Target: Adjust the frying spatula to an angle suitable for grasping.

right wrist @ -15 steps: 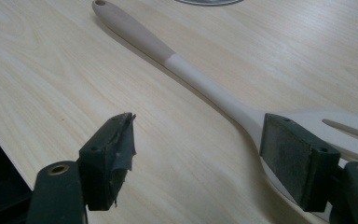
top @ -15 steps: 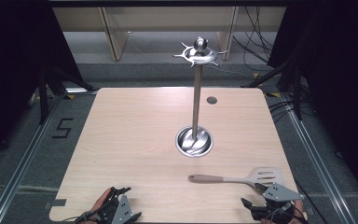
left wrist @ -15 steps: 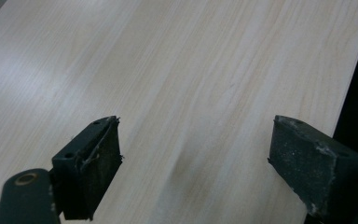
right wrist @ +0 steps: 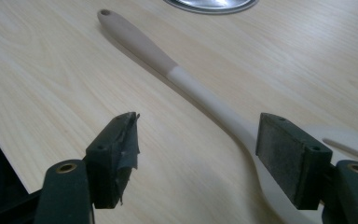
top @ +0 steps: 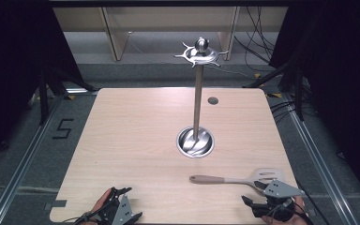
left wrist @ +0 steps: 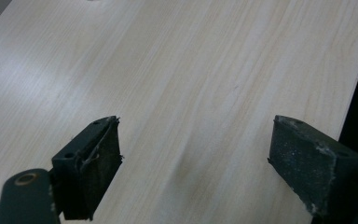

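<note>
Now the right claw (right wrist: pixel 196 154) is hovering spread at the surface's (top: pixel 136 140) five o'clock corner, its jaws straddling the spatula (right wrist: pixel 205 100) without pinching it. That spatula is lying flat, handle pointing toward nine o'clock. At seven o'clock the left claw (left wrist: pixel 193 163) is gaping over bare wood.

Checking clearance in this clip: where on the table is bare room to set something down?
The table is bare left of the stand's base, and behind it except a small grommet. It is crowded at the near right: spatula beside the right claw.

Matt pale spatula (top: pixel 234 179), glossy metal stand (top: pixel 196 117), smooth wood-grain table (top: pixel 131 136).
</note>
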